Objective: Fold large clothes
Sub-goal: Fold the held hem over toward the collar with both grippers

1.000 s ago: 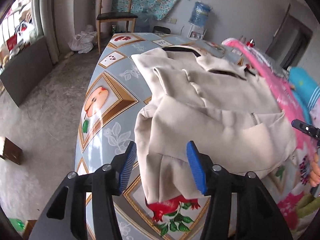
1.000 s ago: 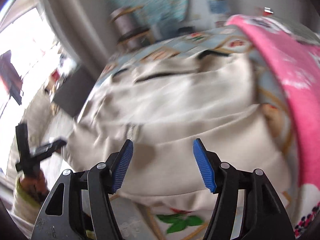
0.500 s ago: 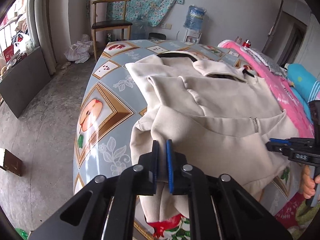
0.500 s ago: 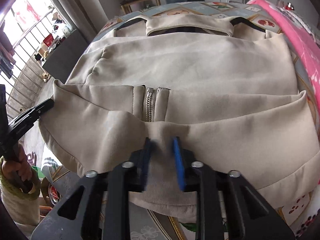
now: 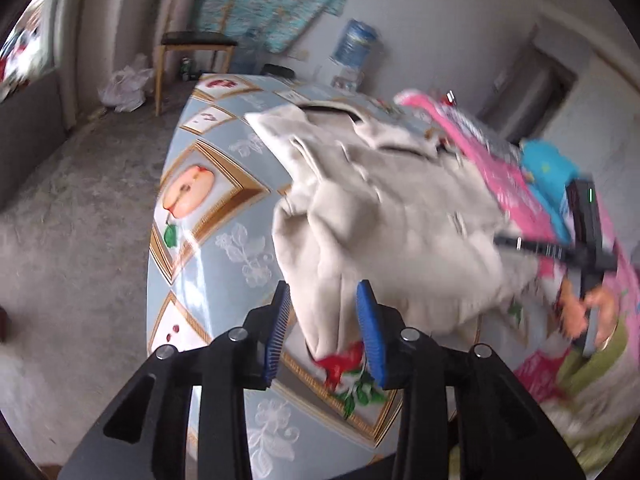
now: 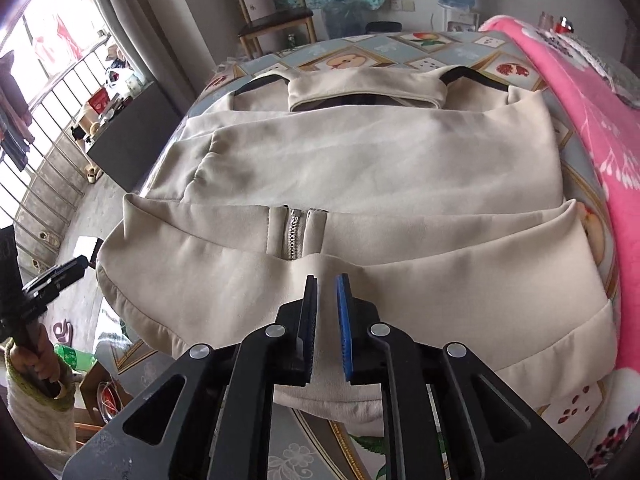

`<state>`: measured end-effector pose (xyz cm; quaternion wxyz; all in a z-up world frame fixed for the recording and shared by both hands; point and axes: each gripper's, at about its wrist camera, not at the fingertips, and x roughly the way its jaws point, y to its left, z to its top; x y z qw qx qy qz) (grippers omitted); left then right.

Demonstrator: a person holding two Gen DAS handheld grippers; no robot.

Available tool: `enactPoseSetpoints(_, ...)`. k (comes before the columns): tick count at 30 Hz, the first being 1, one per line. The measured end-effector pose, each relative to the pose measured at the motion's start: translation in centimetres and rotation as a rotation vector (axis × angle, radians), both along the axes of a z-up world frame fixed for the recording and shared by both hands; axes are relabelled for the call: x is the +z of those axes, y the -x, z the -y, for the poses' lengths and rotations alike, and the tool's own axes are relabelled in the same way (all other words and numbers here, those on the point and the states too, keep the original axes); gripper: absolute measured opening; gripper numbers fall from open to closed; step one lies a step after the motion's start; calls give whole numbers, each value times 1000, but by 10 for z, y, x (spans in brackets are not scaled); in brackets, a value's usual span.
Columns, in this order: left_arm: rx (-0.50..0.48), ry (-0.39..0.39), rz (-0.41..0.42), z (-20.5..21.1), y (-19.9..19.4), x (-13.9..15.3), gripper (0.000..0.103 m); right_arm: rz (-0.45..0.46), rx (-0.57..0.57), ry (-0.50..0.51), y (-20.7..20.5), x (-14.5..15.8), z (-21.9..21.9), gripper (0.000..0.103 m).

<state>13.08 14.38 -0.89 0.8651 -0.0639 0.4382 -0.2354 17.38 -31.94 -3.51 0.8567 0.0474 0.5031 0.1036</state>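
Left wrist view blurs the jacket (image 5: 384, 216); both jaws opening, fabric between.

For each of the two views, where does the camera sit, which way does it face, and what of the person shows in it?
Left wrist: sits on the left tool, looking down along its opening fingers at the beige jacket, with the hem corner between the pads; the hand holding the right tool shows at right.
Right wrist: sits on the right tool, facing the jacket's zipper and collar; jaws opening over the hem; the left tool and a sleeve show at left.
Shared: jacket, fruit-print tablecloth, pink blanket, wooden chair.
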Motion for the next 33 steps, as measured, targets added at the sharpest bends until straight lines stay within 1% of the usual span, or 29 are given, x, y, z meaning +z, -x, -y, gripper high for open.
enactPoseSetpoints(1,-30,-33,-2,5,3,-3,34,-1,-7,-8,1,1,2,18)
enactPoseSetpoints(2,-64,-70,0,12,6,-7,34,-3,-18,-16,2,2,4,25)
enactPoseSetpoints(3,-92,-104,4,18,8,-11,36,-2,-29,-23,2,3,6,28)
enactPoseSetpoints(4,-120,-140,9,26,9,-15,37,-3,-37,-28,3,3,7,29)
enactPoseSetpoints(8,-209,-236,30,43,10,-31,37,-2,-60,-47,7,5,11,29)
enactPoseSetpoints(9,-226,-264,46,45,12,-34,32,-2,-63,-50,8,5,11,29)
enactPoseSetpoints(10,-242,-313,80,49,14,-34,13,-2,-64,-48,9,5,10,29)
enactPoseSetpoints(12,-286,-375,119,47,18,-29,10,-1,-63,-38,10,5,9,29)
enactPoseSetpoints(14,-326,-426,171,39,26,-15,9,10,-59,-18,11,6,7,29)
enactPoseSetpoints(16,-382,-487,191,31,33,-8,8,23,-56,-5,12,8,7,29)
enactPoseSetpoints(17,-396,-512,182,29,33,-9,6,25,-57,-2,12,7,7,29)
enactPoseSetpoints(18,-400,-546,165,27,32,-16,2,23,-58,-2,11,5,8,29)
enactPoseSetpoints(20,-370,-597,99,18,25,-37,0,13,-63,-6,9,1,10,29)
enactPoseSetpoints(21,-329,-594,82,10,22,-42,0,6,-70,-8,8,0,11,29)
enactPoseSetpoints(23,-249,-498,27,-8,15,-36,1,-8,-67,-13,8,0,13,29)
enactPoseSetpoints(24,-198,-450,21,-17,13,-30,1,-7,-67,-20,9,2,13,30)
enactPoseSetpoints(25,-144,-381,21,-27,11,-22,1,-5,-64,-28,10,3,14,32)
enactPoseSetpoints(27,-75,-263,9,-38,7,-10,2,-6,-43,-51,11,5,12,45)
enactPoseSetpoints(28,-41,-212,7,-40,4,-5,11,-10,-26,-50,11,5,9,46)
enactPoseSetpoints(29,-12,-153,4,-41,0,-1,16,-14,-7,-37,11,4,3,46)
enactPoseSetpoints(31,25,-56,8,-34,-10,5,39,-19,34,-1,10,0,-10,46)
enactPoseSetpoints(33,59,3,7,-20,-21,6,50,-24,63,43,8,-6,-23,46)
